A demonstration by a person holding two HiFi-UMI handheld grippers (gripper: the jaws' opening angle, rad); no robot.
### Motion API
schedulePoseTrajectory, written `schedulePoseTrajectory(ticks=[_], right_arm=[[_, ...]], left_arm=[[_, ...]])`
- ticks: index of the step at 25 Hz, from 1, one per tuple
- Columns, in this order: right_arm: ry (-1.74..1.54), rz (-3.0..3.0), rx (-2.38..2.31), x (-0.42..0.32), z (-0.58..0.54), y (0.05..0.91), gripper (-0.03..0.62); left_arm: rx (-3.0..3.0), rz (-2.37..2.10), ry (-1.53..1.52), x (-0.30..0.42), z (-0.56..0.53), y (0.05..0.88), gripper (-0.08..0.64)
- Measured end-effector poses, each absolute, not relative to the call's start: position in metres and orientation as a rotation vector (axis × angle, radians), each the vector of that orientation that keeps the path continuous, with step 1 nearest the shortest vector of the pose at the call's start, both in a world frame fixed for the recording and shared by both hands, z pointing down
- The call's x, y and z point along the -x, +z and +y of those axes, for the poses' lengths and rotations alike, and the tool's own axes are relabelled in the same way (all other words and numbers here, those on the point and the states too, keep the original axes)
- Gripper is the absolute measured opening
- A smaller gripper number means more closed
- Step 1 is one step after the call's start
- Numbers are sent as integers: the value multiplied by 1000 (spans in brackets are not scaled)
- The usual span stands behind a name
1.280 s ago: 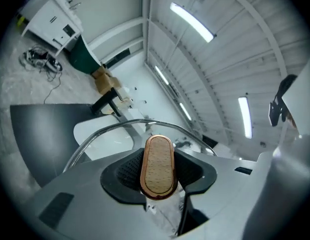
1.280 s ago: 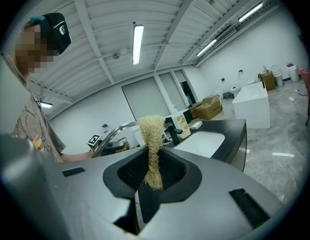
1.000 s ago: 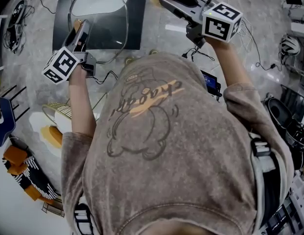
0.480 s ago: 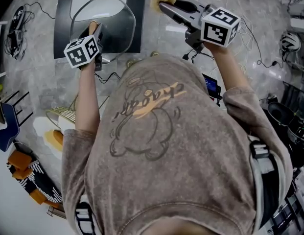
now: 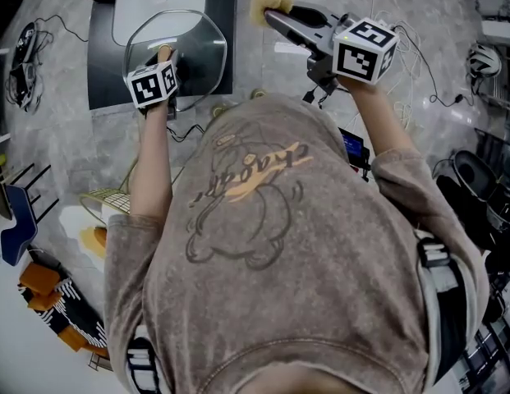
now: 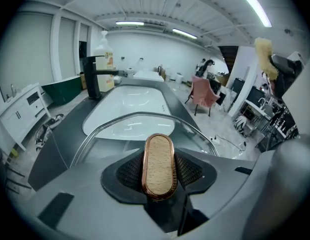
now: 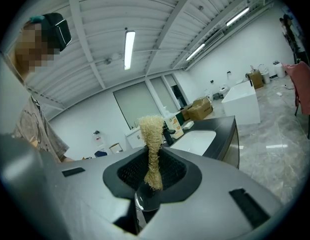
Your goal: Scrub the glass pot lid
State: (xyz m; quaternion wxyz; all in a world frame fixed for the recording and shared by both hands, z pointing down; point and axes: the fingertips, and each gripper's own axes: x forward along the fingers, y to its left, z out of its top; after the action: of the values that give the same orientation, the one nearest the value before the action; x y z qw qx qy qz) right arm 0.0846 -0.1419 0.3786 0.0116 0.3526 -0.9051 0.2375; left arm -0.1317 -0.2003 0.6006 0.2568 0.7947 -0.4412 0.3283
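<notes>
Lowered toward the sink (image 5: pixel 152 6), left gripper (image 6: pixel 158 173) jaws clamp the glass lid (image 5: pixel 201 56) by its knob (image 6: pixel 158 161); right gripper (image 7: pixel 153 176) jaws pinch a loofah (image 7: pixel 151 130)

Head view, upper left: white sink (image 5: pixel 156 6) set in dark counter (image 5: pixel 103 72). Grey marble floor (image 5: pixel 66 138) w/ cables (image 5: pixel 425 76) upper right. Lower left: wire rack (image 5: pixel 115 197), orange bits (image 5: pixel 39 279), blue thing (image 5: pixel 16 220).

Left gripper view: black faucet (image 6: pixel 94 79) left of centre, soap bottle (image 6: pixel 106 59) just behind it, white cabinet (image 6: pixel 20 109) at left edge, pink chair (image 6: pixel 202 91) right of centre.

Right gripper view: strip light (image 7: pixel 129 46) up top, cardboard box (image 7: pixel 199 106) mid-right, white block (image 7: pixel 242 101) just right of it.
</notes>
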Motion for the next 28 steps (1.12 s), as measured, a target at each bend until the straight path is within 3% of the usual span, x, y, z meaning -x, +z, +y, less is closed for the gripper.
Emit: schedulePoseTrajectory(ticks=[16, 28], right_arm=[[735, -2795, -1072, -84, -143, 387, 51], [658, -2812, -915, -67, -141, 385, 51]], left_arm=[[-2155, -1145, 890, 118, -206, 594, 204], [-2341, -1118, 539, 113, -188, 445, 219]])
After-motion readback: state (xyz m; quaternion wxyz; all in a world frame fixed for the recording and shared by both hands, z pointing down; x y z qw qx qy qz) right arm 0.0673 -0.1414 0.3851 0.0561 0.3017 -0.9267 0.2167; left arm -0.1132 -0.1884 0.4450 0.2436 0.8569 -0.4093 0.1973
